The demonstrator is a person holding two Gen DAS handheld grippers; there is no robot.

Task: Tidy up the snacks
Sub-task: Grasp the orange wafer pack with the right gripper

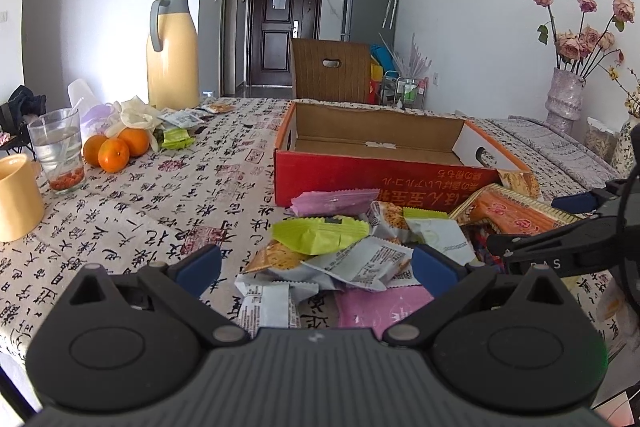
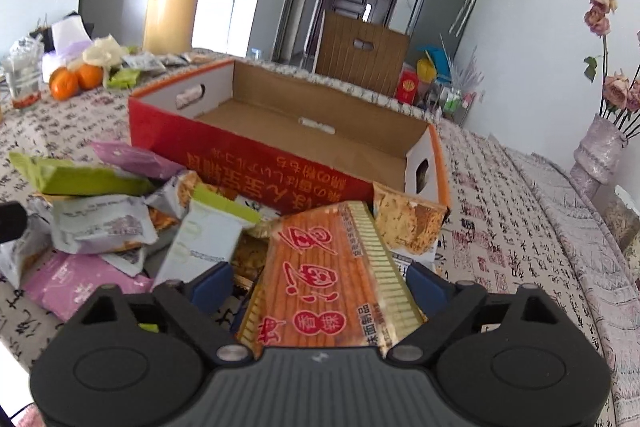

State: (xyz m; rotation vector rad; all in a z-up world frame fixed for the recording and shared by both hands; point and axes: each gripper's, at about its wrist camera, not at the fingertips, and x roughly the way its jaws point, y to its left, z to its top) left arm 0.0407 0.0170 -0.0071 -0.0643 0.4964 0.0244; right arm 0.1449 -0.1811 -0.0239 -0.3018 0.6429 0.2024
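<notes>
A pile of snack packets (image 1: 344, 247) lies on the tablecloth in front of an empty red cardboard box (image 1: 376, 171). My left gripper (image 1: 316, 263) is open, its blue pads (image 1: 200, 265) on either side of grey and orange packets at the pile's near edge. My right gripper (image 2: 320, 283) is open around a large orange packet with red characters (image 2: 328, 267), which lies between the pads; contact is unclear. The right gripper shows at the right of the left wrist view (image 1: 560, 227) over that orange packet (image 1: 516, 215). The box (image 2: 280, 147) stands just behind the pile (image 2: 104, 211).
At the far left stand a yellow thermos (image 1: 172, 51), three oranges (image 1: 114, 149), a glass (image 1: 58, 151), a yellow mug (image 1: 16, 199) and more packets (image 1: 180, 127). A vase of dried roses (image 1: 566, 99) stands at the far right. A wooden chair (image 1: 330, 69) is behind the table.
</notes>
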